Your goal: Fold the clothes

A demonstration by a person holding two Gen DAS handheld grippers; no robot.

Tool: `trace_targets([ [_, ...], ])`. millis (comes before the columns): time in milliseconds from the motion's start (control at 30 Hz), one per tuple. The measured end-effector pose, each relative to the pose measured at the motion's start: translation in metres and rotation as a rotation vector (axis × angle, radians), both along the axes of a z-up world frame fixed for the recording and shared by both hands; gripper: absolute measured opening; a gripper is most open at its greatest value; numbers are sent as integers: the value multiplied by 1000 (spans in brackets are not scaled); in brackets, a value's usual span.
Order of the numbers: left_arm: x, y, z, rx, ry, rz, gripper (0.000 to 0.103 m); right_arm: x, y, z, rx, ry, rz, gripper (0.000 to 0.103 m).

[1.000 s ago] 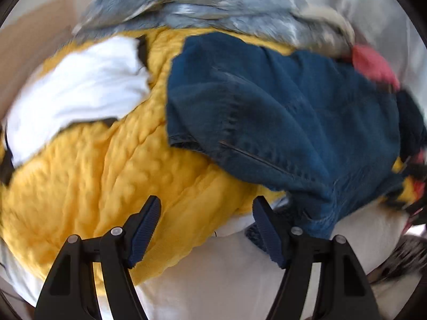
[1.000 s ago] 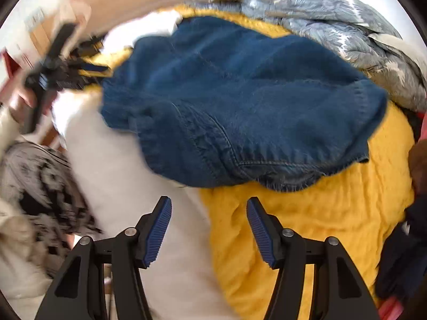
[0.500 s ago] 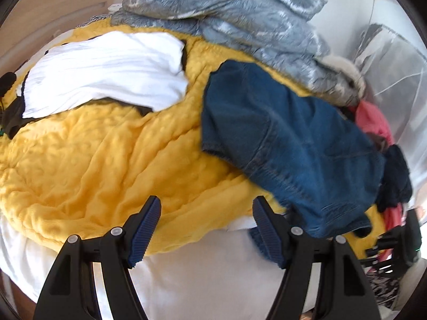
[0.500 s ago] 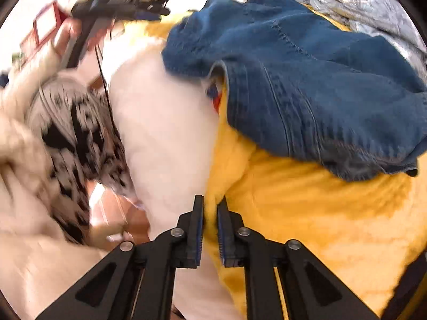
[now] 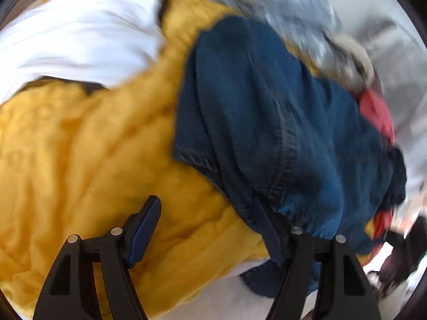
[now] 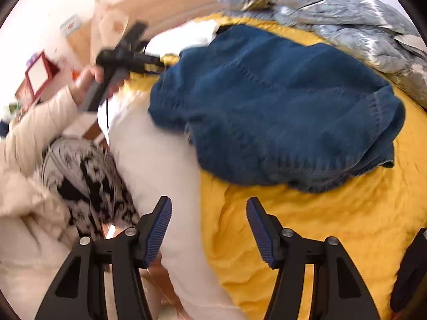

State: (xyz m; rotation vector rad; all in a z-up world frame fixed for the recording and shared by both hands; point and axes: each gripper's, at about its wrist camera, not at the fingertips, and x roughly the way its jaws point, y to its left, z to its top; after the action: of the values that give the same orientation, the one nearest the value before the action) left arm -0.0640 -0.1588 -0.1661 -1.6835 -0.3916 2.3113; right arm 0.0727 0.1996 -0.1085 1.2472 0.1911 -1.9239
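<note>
No brand, label or legible writing is showing anywhere; a red-framed item (image 6: 40, 76) at the far left of the right wrist view is too blurred to read.

The left hand-held gripper (image 5: 205, 229) is hanging with its jaws spread wide over a yellow quilted blanket (image 5: 88, 154), its right finger sitting against the near hem of a blue denim garment (image 5: 269, 122), gripping nothing. The right hand-held gripper (image 6: 208, 229) is likewise standing wide open and empty, its fingers straddling the line where the yellow blanket meets a white sheet (image 6: 157, 160) on the bed.

The denim garment is lying crumpled on the yellow blanket near the bed's front edge, just in front of a grey patterned duvet (image 6: 333, 8). A white garment (image 5: 80, 32) is lying farther back on the blanket, and a red piece of clothing (image 5: 376, 112) is showing beside the denim. In the right wrist view, a person's hand (image 6: 88, 82) in a cream sleeve (image 6: 34, 130) is holding the other gripper above the bed's edge.

Half a second ago the right gripper's jaws were nearly closed at the blanket's edge; they are now apart. The left gripper is staying open as before, but its view is now closer to the denim and blurred with motion.
</note>
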Motion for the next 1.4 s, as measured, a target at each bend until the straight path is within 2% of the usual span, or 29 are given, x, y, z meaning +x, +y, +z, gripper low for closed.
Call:
trace_targets([
  [67, 2, 0, -2, 15, -4, -14, 72, -8, -10, -5, -11, -32, 1, 61],
  [133, 6, -5, -3, 74, -17, -22, 71, -16, -24, -12, 15, -57, 23, 61],
  [200, 16, -2, -4, 83, -24, -100, 71, -22, -37, -18, 50, -72, 48, 62],
  [367, 52, 27, 0, -109, 14, -313, 71, -20, -49, -23, -21, -135, 89, 63],
  [433, 60, 28, 2, -134, 5, -330, 71, -16, -53, -24, -30, -151, 118, 63],
  [467, 64, 26, 3, -132, 3, -330, 71, -9, -55, -23, -3, -142, 154, 63],
  [533, 73, 19, 9, -92, 9, -322, 70, 2, -57, -26, 45, -138, 203, 63],
  [600, 87, 8, 25, -17, 84, -301, 70, 8, -52, -24, 70, -138, 212, 62],
  [700, 107, -11, 55, 87, 221, -223, 72, 12, -25, 3, -17, -121, 181, 62],
  [800, 115, -34, 86, 246, 336, -90, 72, 15, 13, 46, -152, -3, 82, 63],
  [867, 112, -40, 110, 317, 419, -10, 74, 11, 37, 68, -236, 70, -23, 63],
  [900, 108, -36, 124, 338, 459, 24, 75, 6, 50, 77, -273, 103, -88, 67],
  [1000, 68, -10, 148, 327, 472, 33, 79, -28, 81, 90, -321, 144, -340, 68],
  [1067, 32, 6, 155, 333, 446, 47, 79, -61, 101, 91, -343, 102, -501, 68],
  [1133, -3, 20, 158, 365, 410, 56, 79, -92, 119, 88, -363, 14, -636, 68],
  [1200, -38, 32, 141, 414, 340, 64, 79, -127, 136, 81, -392, -98, -744, 68],
  [1267, -53, 36, 122, 415, 301, 97, 79, -156, 140, 69, -432, -197, -787, 68],
  [1333, -56, 42, 105, 408, 286, 61, 79, -186, 139, 54, -363, -275, -779, 68],
  [1400, -67, 50, 95, 302, 244, 22, 78, -210, 133, 38, -294, -314, -767, 68],
])
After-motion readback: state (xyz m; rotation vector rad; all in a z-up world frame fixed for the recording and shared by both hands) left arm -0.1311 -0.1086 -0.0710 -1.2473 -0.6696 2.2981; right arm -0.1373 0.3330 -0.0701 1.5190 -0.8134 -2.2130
